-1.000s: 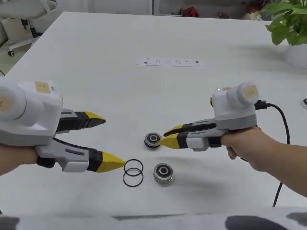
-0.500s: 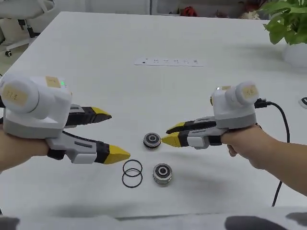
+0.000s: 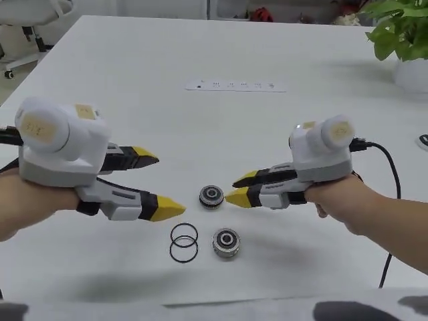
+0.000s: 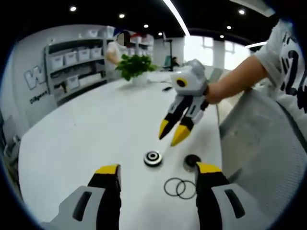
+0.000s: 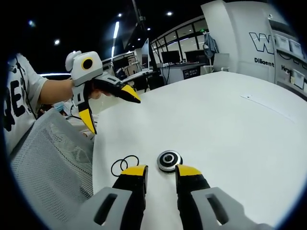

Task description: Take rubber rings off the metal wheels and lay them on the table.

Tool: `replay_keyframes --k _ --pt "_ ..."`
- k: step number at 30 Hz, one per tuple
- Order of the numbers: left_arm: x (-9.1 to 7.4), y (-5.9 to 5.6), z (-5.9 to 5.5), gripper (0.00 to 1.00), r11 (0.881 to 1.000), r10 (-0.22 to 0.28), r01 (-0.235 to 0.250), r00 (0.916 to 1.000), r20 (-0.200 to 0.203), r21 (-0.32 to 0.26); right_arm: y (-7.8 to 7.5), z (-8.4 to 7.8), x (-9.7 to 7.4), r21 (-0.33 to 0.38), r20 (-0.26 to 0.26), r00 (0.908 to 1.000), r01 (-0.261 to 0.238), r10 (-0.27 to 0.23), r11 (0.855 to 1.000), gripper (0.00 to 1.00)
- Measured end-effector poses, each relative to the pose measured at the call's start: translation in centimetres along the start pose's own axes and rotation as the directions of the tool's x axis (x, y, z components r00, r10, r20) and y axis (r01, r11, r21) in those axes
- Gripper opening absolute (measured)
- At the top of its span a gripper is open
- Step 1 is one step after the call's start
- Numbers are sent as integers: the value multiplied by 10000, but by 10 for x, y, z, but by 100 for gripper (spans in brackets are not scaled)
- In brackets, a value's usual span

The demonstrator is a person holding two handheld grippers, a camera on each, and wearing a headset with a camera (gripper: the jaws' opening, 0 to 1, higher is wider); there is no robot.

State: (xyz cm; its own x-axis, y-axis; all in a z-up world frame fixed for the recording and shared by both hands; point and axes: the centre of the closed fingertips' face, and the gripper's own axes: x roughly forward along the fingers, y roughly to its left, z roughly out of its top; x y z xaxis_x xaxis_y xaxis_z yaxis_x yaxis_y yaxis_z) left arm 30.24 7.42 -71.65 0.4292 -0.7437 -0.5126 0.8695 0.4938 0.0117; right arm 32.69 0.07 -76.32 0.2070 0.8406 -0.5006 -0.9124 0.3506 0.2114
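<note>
Two small metal wheels lie on the white table (image 3: 200, 127): one (image 3: 211, 196) with a dark rim, just left of my right gripper's tips, and one (image 3: 226, 242) nearer me. Two black rubber rings (image 3: 184, 242) lie side by side, touching, left of the nearer wheel. My right gripper (image 3: 235, 188) hovers beside the farther wheel (image 5: 169, 160), its jaws slightly apart and empty. My left gripper (image 3: 159, 182) is wide open, held above the table left of the wheels and rings (image 4: 180, 188). The left gripper view looks across at the farther wheel (image 4: 152, 158) and the right gripper (image 4: 175, 132).
A white power strip (image 3: 234, 85) lies at the table's middle back. A potted plant (image 3: 401, 30) stands at the back right. The right gripper's black cable (image 3: 393, 200) trails off to the right. A white chair (image 3: 30, 17) stands beyond the left edge.
My left gripper has risen and moved a little right and forward, still open. The right gripper has hardly moved. Wheels and rings lie where they were.
</note>
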Motion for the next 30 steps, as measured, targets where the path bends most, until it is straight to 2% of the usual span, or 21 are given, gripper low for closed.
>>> replay_keyframes --k 30 --pt "36 5 -1 56 9995 -310 312 9989 -364 59 -9 -9 10 -305 -293 9994 169 -178 9994 22"
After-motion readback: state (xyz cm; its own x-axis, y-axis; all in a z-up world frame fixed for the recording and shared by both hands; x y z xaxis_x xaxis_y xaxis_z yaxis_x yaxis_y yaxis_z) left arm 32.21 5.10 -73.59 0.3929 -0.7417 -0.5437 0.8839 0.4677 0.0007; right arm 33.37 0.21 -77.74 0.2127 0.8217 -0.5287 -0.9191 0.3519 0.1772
